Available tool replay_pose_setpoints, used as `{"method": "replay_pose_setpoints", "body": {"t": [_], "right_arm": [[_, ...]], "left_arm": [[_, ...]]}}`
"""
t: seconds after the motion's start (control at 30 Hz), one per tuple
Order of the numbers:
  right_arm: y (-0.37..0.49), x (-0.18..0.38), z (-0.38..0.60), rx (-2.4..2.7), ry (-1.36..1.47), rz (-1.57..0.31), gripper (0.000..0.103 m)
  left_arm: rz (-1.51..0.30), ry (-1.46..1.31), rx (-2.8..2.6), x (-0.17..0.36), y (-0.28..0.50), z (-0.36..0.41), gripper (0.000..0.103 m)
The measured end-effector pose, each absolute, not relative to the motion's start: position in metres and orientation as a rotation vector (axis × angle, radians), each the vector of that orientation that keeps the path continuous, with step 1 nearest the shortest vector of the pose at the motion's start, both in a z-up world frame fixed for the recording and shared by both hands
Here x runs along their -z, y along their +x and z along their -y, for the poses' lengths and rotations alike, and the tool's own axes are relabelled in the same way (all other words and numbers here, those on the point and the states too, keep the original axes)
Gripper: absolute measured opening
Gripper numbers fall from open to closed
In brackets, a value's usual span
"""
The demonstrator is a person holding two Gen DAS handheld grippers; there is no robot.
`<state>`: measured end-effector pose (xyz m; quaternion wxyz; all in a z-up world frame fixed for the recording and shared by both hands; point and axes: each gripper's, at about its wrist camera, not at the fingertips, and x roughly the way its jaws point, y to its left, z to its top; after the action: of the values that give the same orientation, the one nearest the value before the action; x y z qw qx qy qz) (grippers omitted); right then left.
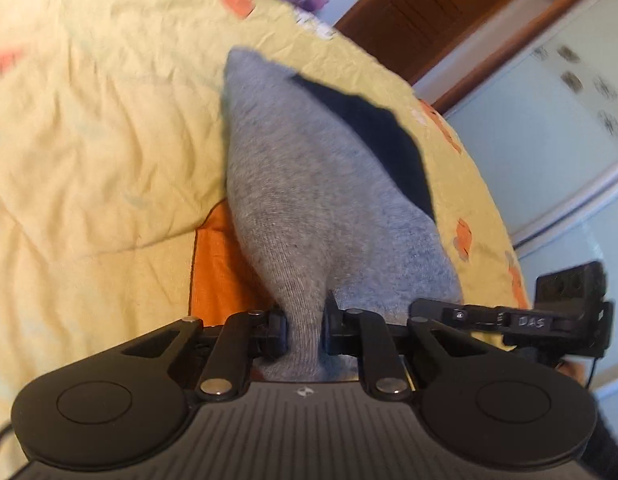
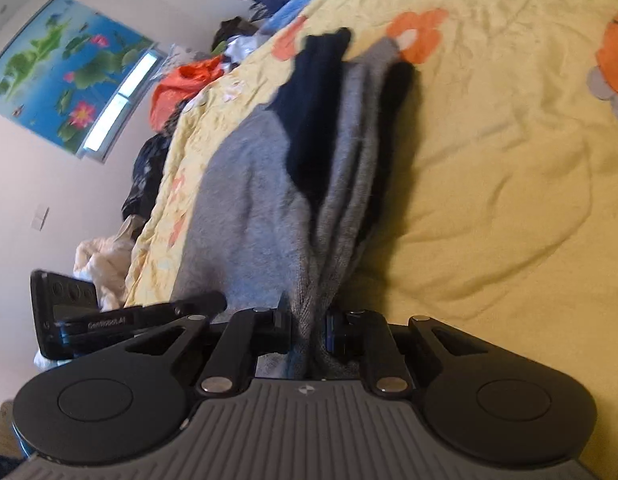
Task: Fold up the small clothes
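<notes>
Left wrist: grey sock [image 1: 309, 208] pinched between fingers [image 1: 278, 332] (bunched).

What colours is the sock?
Grey sock with dark navy or black patches; clearest in the right wrist view.

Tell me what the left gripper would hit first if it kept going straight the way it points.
Probably the grey sock already clamped in the left gripper, then the yellow bedspread under it; depth is unclear.
</notes>
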<state>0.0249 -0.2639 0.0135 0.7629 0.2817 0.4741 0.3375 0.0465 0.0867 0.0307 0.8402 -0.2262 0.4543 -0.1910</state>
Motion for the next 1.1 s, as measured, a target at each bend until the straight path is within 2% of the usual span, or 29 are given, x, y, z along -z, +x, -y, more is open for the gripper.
{"method": "replay_pose_setpoints", "body": {"t": [0.17,0.2,0.27,0.33,0.37,0.4,0.43,0.47,0.5,0.57,0.6,0.7,0.73,0.77,0.8,0.9,0.97,1.0,1.07,1.1], "right_arm": [[-0.007,-0.019,0.281,-0.786,0.623,-1.037,0.019],[-0.011,-0.015,0.284,-0.759,0.604,-1.045,0.019],[-0.015,-0.006,0.292,-0.717,0.636,-1.063,0.027],[-0.015,-0.012,0.303,-0.69,0.675,-1.021,0.042],[-0.014,-0.022,0.308,-0.671,0.674,-0.973,0.046],[-0.012,-0.032,0.311,-0.645,0.66,-0.921,0.055],[-0.004,-0.043,0.311,-0.619,0.641,-0.869,0.063],[0.004,-0.053,0.31,-0.594,0.618,-0.819,0.064],[0.013,-0.061,0.306,-0.574,0.593,-0.779,0.064],[0.036,-0.072,0.292,-0.559,0.546,-0.733,0.064],[0.051,-0.073,0.283,-0.554,0.52,-0.721,0.064],[0.095,-0.058,0.249,-0.512,0.437,-0.805,0.066],[0.106,-0.051,0.238,-0.494,0.435,-0.845,0.061],[0.11,-0.048,0.227,-0.525,0.438,-0.858,0.048],[0.111,-0.047,0.219,-0.57,0.409,-0.865,0.011],[0.111,-0.039,0.216,-0.5,0.202,-0.828,0.012],[0.126,-0.019,0.248,-0.464,0.356,-0.862,0.012],[0.128,-0.016,0.258,-0.46,0.41,-0.866,0.012],[0.121,-0.02,0.25,-0.447,0.324,-0.833,0.013],[0.116,-0.024,0.243,-0.437,0.257,-0.807,0.019]], "left_arm": [[-1.006,-0.484,0.477,-0.031,0.014,-0.095,0.015],[-1.036,-0.458,0.457,-0.024,0.011,-0.093,0.019],[-1.022,-0.446,0.443,-0.02,0.006,-0.096,0.021],[-0.977,-0.418,0.42,-0.036,0.002,-0.103,0.023],[-0.929,-0.382,0.399,-0.049,0.001,-0.104,0.025],[-0.865,-0.336,0.363,-0.064,-0.001,-0.103,0.034],[-0.784,-0.272,0.314,-0.078,-0.003,-0.099,0.058],[-0.695,-0.194,0.258,-0.09,-0.007,-0.09,0.077],[-0.597,-0.108,0.202,-0.099,-0.01,-0.074,0.103],[-0.416,0.073,0.153,-0.1,-0.014,-0.041,0.103],[-0.384,0.159,0.168,-0.096,-0.012,-0.025,0.103],[-0.445,0.296,0.234,-0.071,0.011,0.019,0.103],[-0.454,0.329,0.246,-0.065,0.015,0.028,0.103],[-0.457,0.356,0.251,-0.062,0.017,0.035,0.103],[-0.461,0.363,0.265,-0.061,0.02,0.039,0.103],[-0.549,0.294,0.319,-0.056,0.039,0.036,0.103],[-0.705,0.188,0.349,-0.036,0.064,0.03,0.103],[-0.721,0.165,0.332,-0.026,0.071,0.028,0.103],[-0.644,0.205,0.302,-0.016,0.065,0.034,0.103],[-0.646,0.21,0.292,-0.017,0.064,0.037,0.103]]}}
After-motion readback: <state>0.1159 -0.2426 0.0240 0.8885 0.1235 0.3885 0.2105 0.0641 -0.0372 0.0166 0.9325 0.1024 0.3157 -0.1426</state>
